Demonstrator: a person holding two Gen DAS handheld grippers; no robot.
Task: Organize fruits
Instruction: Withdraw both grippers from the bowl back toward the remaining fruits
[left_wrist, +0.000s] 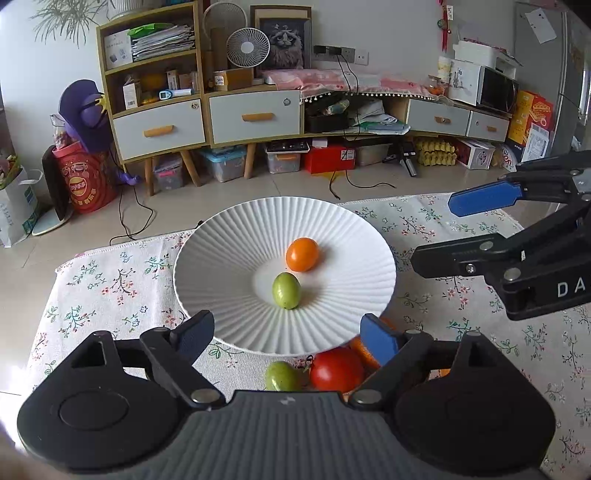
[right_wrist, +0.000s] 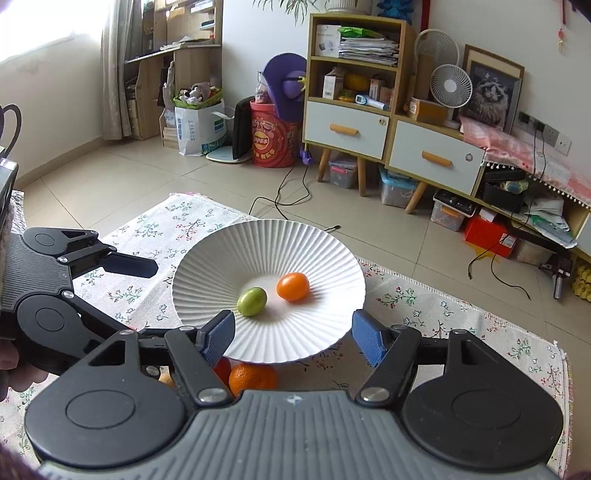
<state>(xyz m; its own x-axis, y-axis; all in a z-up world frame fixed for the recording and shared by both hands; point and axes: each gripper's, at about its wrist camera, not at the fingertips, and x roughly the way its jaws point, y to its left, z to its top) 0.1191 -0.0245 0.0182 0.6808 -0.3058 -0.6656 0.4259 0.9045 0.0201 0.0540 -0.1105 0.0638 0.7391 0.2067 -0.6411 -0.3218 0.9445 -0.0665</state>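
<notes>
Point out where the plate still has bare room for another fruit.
The white plate is bare on its whole left half and its ribbed rim. The centre is crowded by the green fruit and the orange fruit.

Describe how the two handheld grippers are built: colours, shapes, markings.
Both match: the left gripper and right gripper have black linkage arms, round black pivot housings, silver rivets, a ribbed grey body and flat blue finger pads. White letters "DA" mark the right gripper's side.

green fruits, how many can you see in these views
2. One green fruit lies in the white plate beside the small orange fruit. A second green fruit sits on the tablecloth below the plate's near rim, beside the red tomato. More may be hidden.
</notes>
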